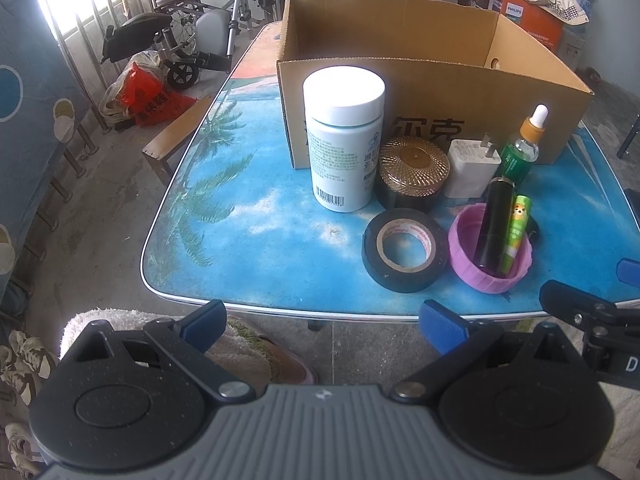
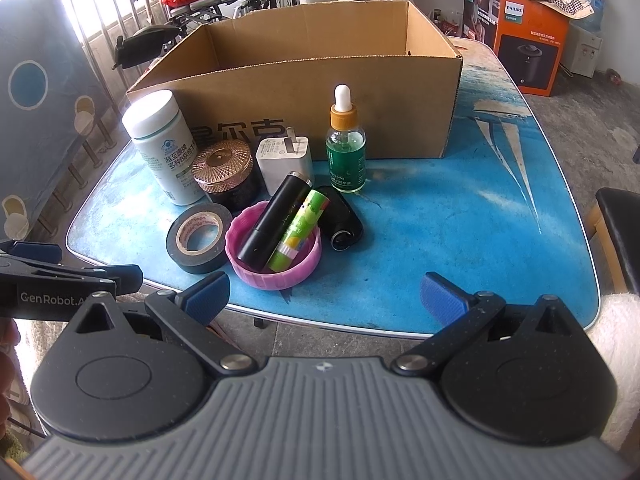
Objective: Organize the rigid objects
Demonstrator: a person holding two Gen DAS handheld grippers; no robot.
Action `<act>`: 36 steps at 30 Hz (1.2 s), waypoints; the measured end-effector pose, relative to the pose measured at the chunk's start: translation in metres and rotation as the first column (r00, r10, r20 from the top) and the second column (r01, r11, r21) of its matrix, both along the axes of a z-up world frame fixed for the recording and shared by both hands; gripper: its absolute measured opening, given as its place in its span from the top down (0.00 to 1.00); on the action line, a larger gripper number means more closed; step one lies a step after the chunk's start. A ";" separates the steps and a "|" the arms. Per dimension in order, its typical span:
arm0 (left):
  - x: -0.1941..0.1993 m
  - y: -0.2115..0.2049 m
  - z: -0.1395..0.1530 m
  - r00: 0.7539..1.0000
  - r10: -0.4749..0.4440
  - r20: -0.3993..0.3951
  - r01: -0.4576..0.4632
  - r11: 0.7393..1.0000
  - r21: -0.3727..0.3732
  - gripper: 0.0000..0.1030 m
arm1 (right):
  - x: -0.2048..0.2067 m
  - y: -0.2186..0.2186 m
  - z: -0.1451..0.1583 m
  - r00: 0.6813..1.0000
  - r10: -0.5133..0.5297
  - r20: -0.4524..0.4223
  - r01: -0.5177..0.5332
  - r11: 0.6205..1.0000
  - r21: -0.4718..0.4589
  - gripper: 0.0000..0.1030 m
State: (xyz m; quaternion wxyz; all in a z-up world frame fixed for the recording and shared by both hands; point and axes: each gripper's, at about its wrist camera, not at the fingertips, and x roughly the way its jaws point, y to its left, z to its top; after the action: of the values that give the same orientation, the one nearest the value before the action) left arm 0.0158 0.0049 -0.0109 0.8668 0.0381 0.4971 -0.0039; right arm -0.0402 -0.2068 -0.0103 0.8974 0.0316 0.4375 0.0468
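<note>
An open cardboard box (image 1: 400,92) (image 2: 304,92) stands at the back of the blue table. In front of it are a white pill bottle (image 1: 344,140) (image 2: 164,148), a gold-lidded jar (image 1: 412,172) (image 2: 226,176), a white charger (image 1: 472,168) (image 2: 284,160), a green dropper bottle (image 1: 524,148) (image 2: 346,148), a black tape roll (image 1: 404,250) (image 2: 200,238) and a pink lid (image 1: 476,268) (image 2: 276,268) holding a black tube (image 1: 494,224) (image 2: 272,220) and a green tube (image 1: 516,232) (image 2: 298,230). A black fob (image 2: 342,220) lies beside it. My left gripper (image 1: 324,324) and right gripper (image 2: 324,296) are open and empty at the table's front edge.
The blue table (image 1: 260,220) (image 2: 460,220) has open surface left and right of the cluster. A wheelchair (image 1: 192,32) and red bags (image 1: 148,92) stand on the floor at left. Orange Philips boxes (image 2: 528,40) stand behind at right. A black seat (image 2: 620,224) is at far right.
</note>
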 end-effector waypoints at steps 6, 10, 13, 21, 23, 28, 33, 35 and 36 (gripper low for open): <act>0.008 -0.002 -0.004 1.000 -0.011 -0.015 0.011 1.000 -0.001 0.00 | 0.009 -0.004 -0.001 1.000 -0.013 0.002 0.013 1.000 -0.008 0.01; 0.013 -0.005 -0.006 0.999 -0.035 -0.010 0.035 0.999 -0.004 0.00 | 0.013 -0.012 0.001 0.999 -0.026 0.028 0.026 1.000 0.008 0.01; 0.013 -0.008 -0.003 0.997 -0.070 0.030 0.071 0.997 -0.018 0.00 | 0.014 -0.018 0.004 0.998 -0.026 0.060 0.025 0.999 0.033 0.01; 0.005 -0.018 0.004 0.948 -0.237 0.211 0.272 0.950 -0.156 0.01 | 0.010 -0.037 0.005 0.991 -0.041 0.129 0.016 0.982 0.186 0.01; 0.005 -0.022 0.004 0.932 -0.264 0.248 0.313 0.931 -0.188 0.02 | 0.010 -0.044 0.002 0.989 -0.063 0.135 0.028 0.968 0.250 0.01; 0.011 -0.039 0.002 0.892 -0.339 0.298 0.405 0.893 -0.198 0.06 | 0.015 -0.056 -0.005 0.985 -0.087 0.146 0.032 0.939 0.341 0.05; 0.014 -0.061 0.001 0.851 -0.423 0.310 0.486 0.858 -0.166 0.10 | 0.027 -0.063 -0.017 0.989 -0.066 0.129 0.008 0.913 0.409 0.26; 0.014 -0.071 0.001 0.833 -0.454 0.317 0.517 0.843 -0.149 0.14 | 0.032 -0.063 -0.022 0.991 -0.050 0.121 -0.007 0.904 0.428 0.33; 0.014 -0.075 0.000 0.824 -0.470 0.318 0.531 0.836 -0.140 0.20 | 0.035 -0.063 -0.026 0.993 -0.041 0.114 -0.014 0.898 0.440 0.38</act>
State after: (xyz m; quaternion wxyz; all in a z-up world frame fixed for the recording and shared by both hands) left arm 0.0295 -0.0706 -0.0111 0.8931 0.0711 0.3427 -0.2826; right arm -0.0050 -0.2693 -0.0358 0.8921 0.2337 0.3605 0.1402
